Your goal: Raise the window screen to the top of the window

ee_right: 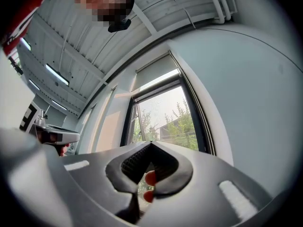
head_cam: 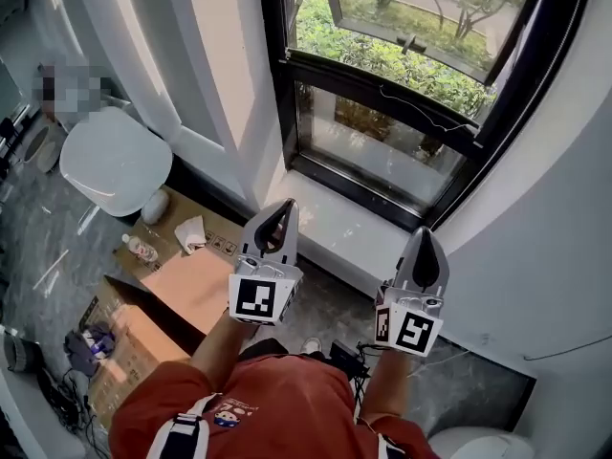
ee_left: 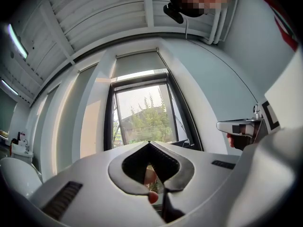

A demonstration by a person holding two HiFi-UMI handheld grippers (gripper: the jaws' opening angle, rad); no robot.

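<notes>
left hand-held gripper (head_cam: pixel 283 208) and right hand-held gripper (head_cam: pixel 422 237) both closed, empty; cardboard box (head_cam: pixel 191 290): contents unclear.

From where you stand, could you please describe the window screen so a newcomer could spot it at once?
Find the tall black-framed window in the white wall. The window screen is the pale grey panel across its top, the only part hiding the trees outside.

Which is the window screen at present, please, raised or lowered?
Raised: the window screen covers only the top; trees show through the glass below.
</notes>
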